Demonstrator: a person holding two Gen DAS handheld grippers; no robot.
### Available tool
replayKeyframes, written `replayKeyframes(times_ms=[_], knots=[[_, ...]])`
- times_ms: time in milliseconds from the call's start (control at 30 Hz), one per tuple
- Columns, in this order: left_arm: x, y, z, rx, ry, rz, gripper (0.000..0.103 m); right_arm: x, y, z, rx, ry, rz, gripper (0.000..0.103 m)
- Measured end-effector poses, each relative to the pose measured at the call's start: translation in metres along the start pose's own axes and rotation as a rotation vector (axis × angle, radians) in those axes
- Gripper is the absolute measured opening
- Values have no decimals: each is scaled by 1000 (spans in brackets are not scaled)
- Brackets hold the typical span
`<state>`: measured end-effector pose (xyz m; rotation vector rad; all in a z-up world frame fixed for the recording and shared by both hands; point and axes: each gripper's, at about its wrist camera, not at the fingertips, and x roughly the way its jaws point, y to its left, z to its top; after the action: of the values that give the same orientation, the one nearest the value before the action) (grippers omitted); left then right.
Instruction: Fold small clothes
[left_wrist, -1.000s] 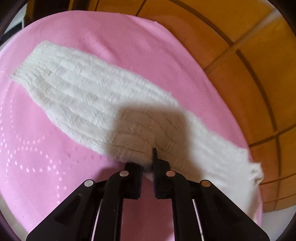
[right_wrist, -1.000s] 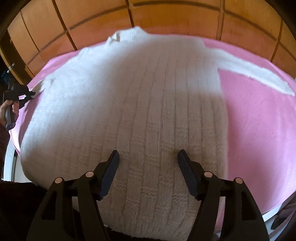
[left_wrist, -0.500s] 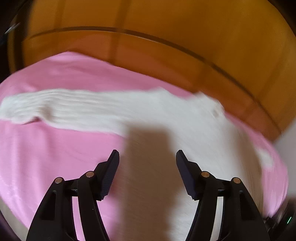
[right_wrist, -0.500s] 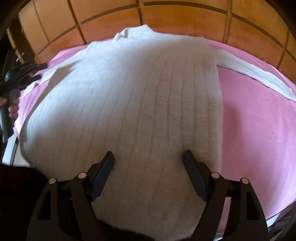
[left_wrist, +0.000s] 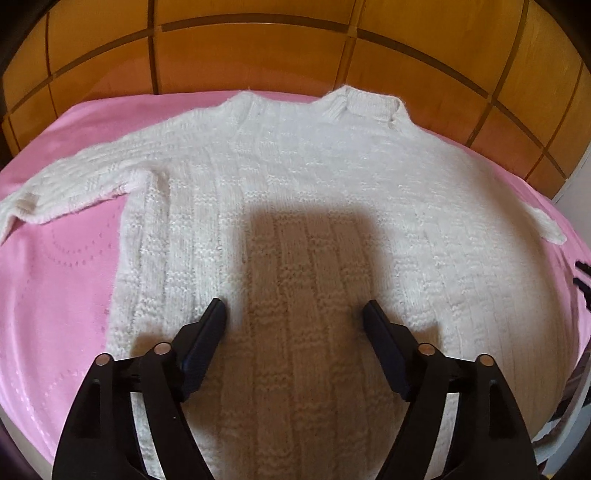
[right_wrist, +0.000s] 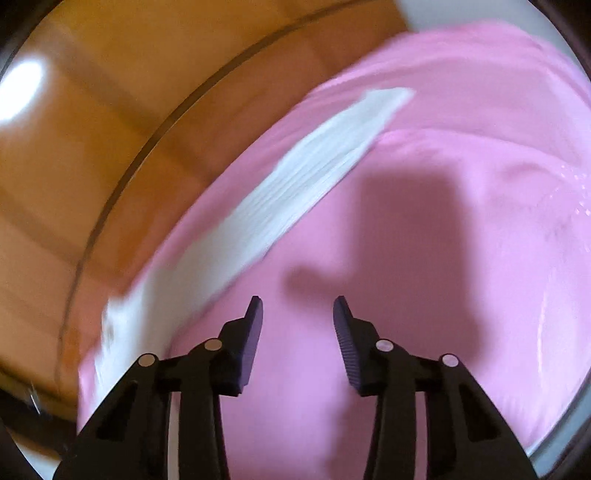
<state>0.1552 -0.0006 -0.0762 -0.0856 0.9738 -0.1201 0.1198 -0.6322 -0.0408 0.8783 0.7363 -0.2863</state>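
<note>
A pink bed sheet (left_wrist: 55, 295) below wooden panelling (left_wrist: 258, 51) carries the white sweater (left_wrist: 314, 192), spread flat. The left gripper (left_wrist: 294, 314) has just been opening, its wide fingers empty above the sweater's body. The right gripper (right_wrist: 297, 314) has just been closing, its fingers half apart and empty over bare sheet, a sleeve (right_wrist: 314, 162) lying beyond-left.

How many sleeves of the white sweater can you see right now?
2. One sleeve stretches out left of the sweater on the pink sheet. The other sleeve shows blurred in the right wrist view, lying beside the wooden headboard.
</note>
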Motion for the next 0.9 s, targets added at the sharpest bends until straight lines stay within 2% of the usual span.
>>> replayKeyframes(times_ms=[67, 167, 267, 333, 367, 433, 500, 567, 667, 733, 900], knots=[[2, -5, 0, 13, 0, 19, 82, 14, -14, 26, 82, -41, -22, 38], [6, -11, -1, 9, -2, 34, 84, 40, -29, 55, 191, -57, -29, 37], [3, -9, -4, 4, -7, 34, 85, 57, -32, 78, 231, -92, -41, 36], [3, -9, -5, 9, -11, 35, 86, 63, -31, 92, 232, -106, -79, 33], [4, -9, -5, 12, -12, 34, 86, 66, -31, 100, 227, -110, -99, 30], [4, -8, -4, 9, -12, 29, 86, 71, -30, 111, 204, -113, -149, 13], [4, -7, -4, 6, -12, 26, 87, 76, -36, 123, 207, -108, -166, 6], [5, -7, -4, 6, -14, 26, 87, 67, -32, 131, 198, -132, -140, 6], [5, -7, -4, 2, -14, 23, 88, 59, -2, 137, 132, -158, -56, 5], [5, -6, -4, 0, -17, 20, 88, 52, 33, 134, 29, -153, 2, 5], [4, -4, -5, -4, -24, 6, 88, 51, 126, 99, -187, -94, 139, 5]])
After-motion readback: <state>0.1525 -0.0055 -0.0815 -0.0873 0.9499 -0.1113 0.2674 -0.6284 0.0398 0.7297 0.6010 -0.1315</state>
